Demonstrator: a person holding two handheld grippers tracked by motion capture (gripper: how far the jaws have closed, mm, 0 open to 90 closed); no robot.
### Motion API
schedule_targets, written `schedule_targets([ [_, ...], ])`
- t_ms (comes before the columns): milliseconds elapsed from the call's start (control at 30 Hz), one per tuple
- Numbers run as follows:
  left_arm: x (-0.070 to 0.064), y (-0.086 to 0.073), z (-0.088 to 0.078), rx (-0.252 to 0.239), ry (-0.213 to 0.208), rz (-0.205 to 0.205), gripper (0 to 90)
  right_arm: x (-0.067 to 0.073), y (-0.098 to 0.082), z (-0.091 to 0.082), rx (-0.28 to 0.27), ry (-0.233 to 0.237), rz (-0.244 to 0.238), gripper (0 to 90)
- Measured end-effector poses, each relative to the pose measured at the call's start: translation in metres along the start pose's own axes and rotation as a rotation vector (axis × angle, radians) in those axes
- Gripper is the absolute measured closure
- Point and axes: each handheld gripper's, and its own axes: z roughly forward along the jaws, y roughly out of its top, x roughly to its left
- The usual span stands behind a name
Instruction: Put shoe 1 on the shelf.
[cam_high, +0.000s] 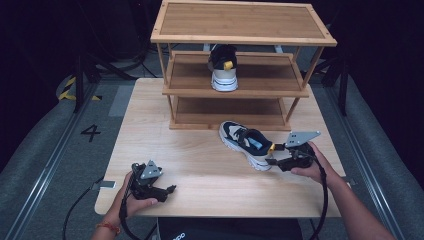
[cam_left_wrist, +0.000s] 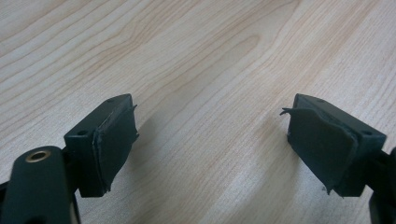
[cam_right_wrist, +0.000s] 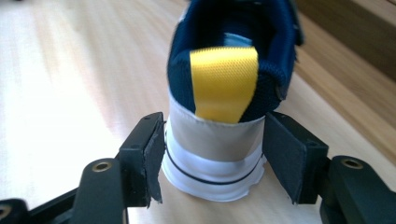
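The right gripper is reaching at the heel of the loose shoe, which is lying on the table just in front of the bottom tier of the wooden rack, its toe pointing away to the left and its heel turned toward the person's right hand. In the right gripper view the two black jaws are standing on either side of the heel, low at the grey and white band under the yellow pull tab; the left pad is lying at the sole's edge and the right pad is sitting just beside the heel, so I am reading this as a grip closing in rather than one already pinching. Taking the shoe by the stiff heel seems sensible, since that would be letting it be lifted level and slid toe-first onto a shelf. The other shoe is already sitting on the middle shelf with its heel facing out, which suggests the loose one is meant to go beside it. The left gripper is resting low near the table's front edge, well apart from the shoes, its jaws spread wide over bare wood with nothing between them. Counting: two shoes, one rack with three tiers, two grippers, one table.
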Motion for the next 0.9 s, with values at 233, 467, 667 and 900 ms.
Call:
schedule_targets([
  [233, 0.000, 0.000, 0.000, -0.002, -0.005, -0.003, 16.2, 0.027, 0.009, 0.010, 0.014, 0.053, -0.076, 43.8],
  [467, -0.001, 0.000, 0.000, 0.000, -0.005, -0.003, 16.1, 0.045, 0.020, 0.021, 0.017, 0.120, -0.112, 43.7],
  [667, 0.000, 0.000, -0.001, 0.004, 0.004, 0.010, 16.2, 0.050, 0.036, 0.011, 0.070, 0.097, -0.195, 44.2],
  [900, 0.000, 0.000, -0.001, 0.003, 0.004, 0.011, 16.2, 0.039, 0.066, 0.003, 0.063, 0.100, -0.228, 41.6],
])
